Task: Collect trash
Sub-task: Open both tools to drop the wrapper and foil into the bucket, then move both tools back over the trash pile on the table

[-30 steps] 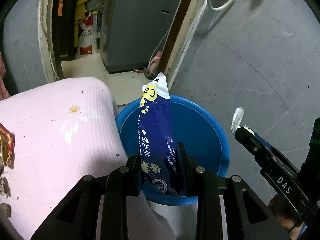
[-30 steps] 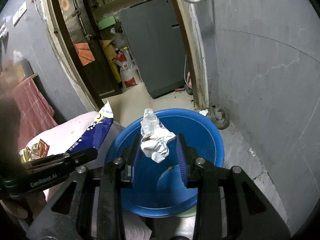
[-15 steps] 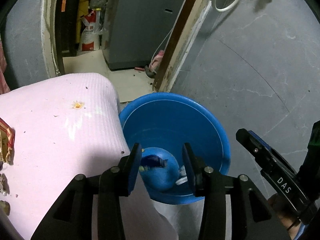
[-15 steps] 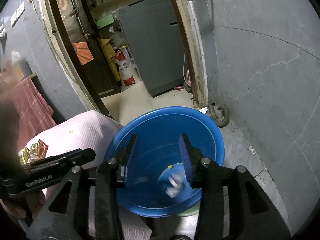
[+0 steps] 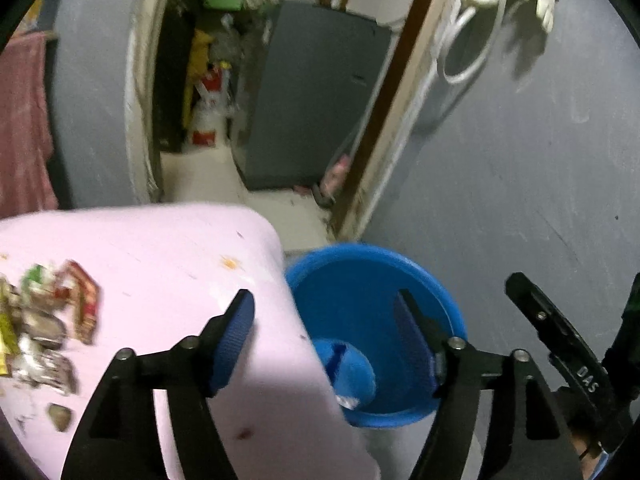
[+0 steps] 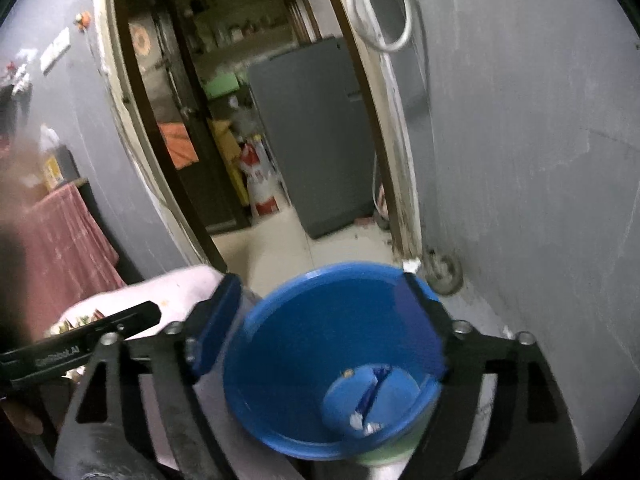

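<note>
Room: grey plastered walls, an open doorway onto a pale floor with a grey cabinet (image 6: 316,136) and a red-and-white sack (image 6: 260,184) beyond it.
Surface: pink padded tabletop (image 5: 168,280), stained in spots, its corner just beside the blue bucket (image 5: 452,320).
Left gripper (image 5: 324,340): held above the tabletop corner and the bucket's rim, jaws spread wide, nothing between the blue pads.
Right gripper (image 6: 320,320): poised over the bucket mouth, pointing down into it, jaws wide apart and holding nothing.
Trash in bucket: dark blue wrapper (image 6: 372,392) and a white crumpled scrap (image 6: 358,422) lying on the bottom.
Trash on table: blurred pile of snack wrappers (image 5: 44,320) at the tabletop's left side, well apart from the bucket.
Wall fittings: white hose loop (image 6: 380,8) hanging by the door frame.
</note>
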`<state>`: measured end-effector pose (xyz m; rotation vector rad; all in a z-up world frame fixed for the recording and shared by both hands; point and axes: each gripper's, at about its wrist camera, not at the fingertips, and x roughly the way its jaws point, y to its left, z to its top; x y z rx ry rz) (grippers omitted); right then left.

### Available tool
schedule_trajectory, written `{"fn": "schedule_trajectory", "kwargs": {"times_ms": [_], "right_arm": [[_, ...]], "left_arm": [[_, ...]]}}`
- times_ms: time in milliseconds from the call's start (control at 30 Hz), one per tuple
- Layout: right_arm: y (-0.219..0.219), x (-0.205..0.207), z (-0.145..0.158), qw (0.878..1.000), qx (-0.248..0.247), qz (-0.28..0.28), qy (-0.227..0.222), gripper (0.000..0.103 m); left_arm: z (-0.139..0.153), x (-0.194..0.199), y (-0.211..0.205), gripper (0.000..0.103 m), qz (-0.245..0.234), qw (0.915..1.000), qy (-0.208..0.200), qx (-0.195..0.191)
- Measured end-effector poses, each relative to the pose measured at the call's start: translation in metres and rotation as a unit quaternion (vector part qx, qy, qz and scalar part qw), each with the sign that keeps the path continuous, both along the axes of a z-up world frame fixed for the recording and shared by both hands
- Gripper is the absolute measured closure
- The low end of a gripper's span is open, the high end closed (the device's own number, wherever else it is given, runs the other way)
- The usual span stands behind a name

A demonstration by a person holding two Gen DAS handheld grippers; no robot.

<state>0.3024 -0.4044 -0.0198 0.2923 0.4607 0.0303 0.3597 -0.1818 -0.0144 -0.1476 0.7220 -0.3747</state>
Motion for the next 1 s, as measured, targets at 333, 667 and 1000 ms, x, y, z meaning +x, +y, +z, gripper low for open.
{"fn": "schedule_trajectory", "kwargs": {"times_ms": [333, 667, 1000], "right_arm": [[0.043, -0.020, 0.033, 0.993, -0.010, 0.039, -0.112, 0.000], [0.107, -0.031, 0.051, 0.979, 0.004, 0.105, -0.174, 0.000], [0.175, -0.018, 0.043, 0.973, -0.006, 0.174, -0.148, 0.000]], "left_arm": [[0.039, -0.042, 0.067, 0.005, 0.089, 0.9895, -0.113, -0.016], [0.057, -0.083, 0.138, 0.002, 0.183, 0.9693, -0.163, 0.017], [0.046, -0.116, 0.199, 0.002, 0.233, 0.9543, -0.178, 0.059]]}}
